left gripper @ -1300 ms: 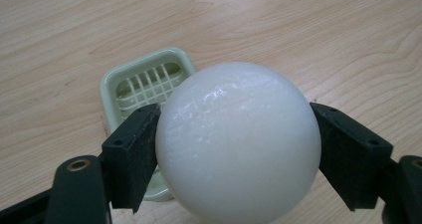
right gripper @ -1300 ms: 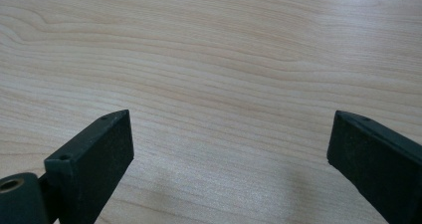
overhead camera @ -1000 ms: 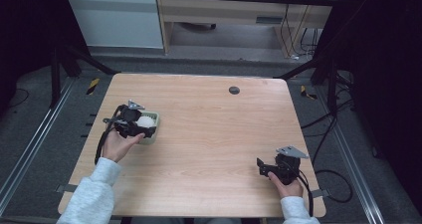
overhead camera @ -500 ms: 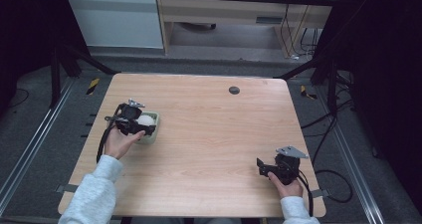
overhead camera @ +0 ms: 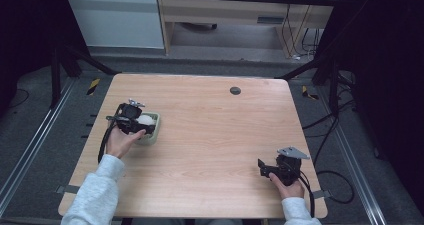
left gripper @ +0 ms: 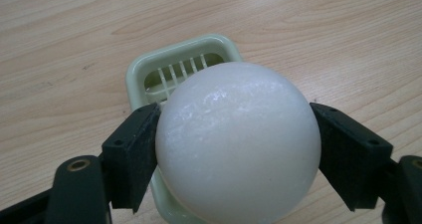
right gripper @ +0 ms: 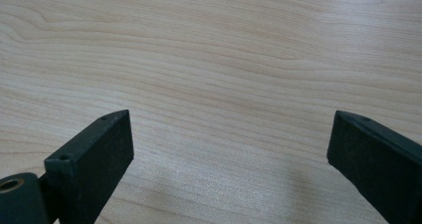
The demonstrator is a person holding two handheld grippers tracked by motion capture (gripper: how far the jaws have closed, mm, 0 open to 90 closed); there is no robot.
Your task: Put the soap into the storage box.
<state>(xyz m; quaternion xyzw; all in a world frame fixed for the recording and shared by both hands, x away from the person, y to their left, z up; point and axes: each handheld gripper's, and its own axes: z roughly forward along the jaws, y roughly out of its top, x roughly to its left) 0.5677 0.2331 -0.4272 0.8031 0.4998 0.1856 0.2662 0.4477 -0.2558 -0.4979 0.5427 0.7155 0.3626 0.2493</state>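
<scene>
High view: the wooden desk (overhead camera: 210, 135) runs wide and mostly bare. At its left side the left claw (overhead camera: 134, 122) sits in the person's left hand (overhead camera: 119, 141), a grey sleeve (overhead camera: 95, 195) coming in from the near edge. That claw has a white ball (overhead camera: 146, 119) at its tips, right over a pale green tray (overhead camera: 151, 130) that rests on the desk near the left edge. Over at the near right corner the right claw (overhead camera: 265, 168) lies low by the desk, held by the right hand (overhead camera: 286, 187), its grey three-cornered plate on top and its cable trailing off the right side. The two claws are well apart. A small dark round spot (overhead camera: 235, 90) marks the desk at the far side, right of centre.

Left gripper view: here is the close look. The white ball (left gripper: 238, 143) is big and smooth, pinched between both black jaws, one pressed to each side of it, so the left claw (left gripper: 234, 152) is closed onto the ball. Behind and under it lies the pale green tray (left gripper: 149, 72), a rounded square with a slotted floor, flat on the wood. Whether the ball touches the tray I cannot tell.

Right gripper view: the right claw (right gripper: 231, 144) has its jaws spread wide, nothing between them but plain wood grain of the desk (right gripper: 219, 59).
</scene>
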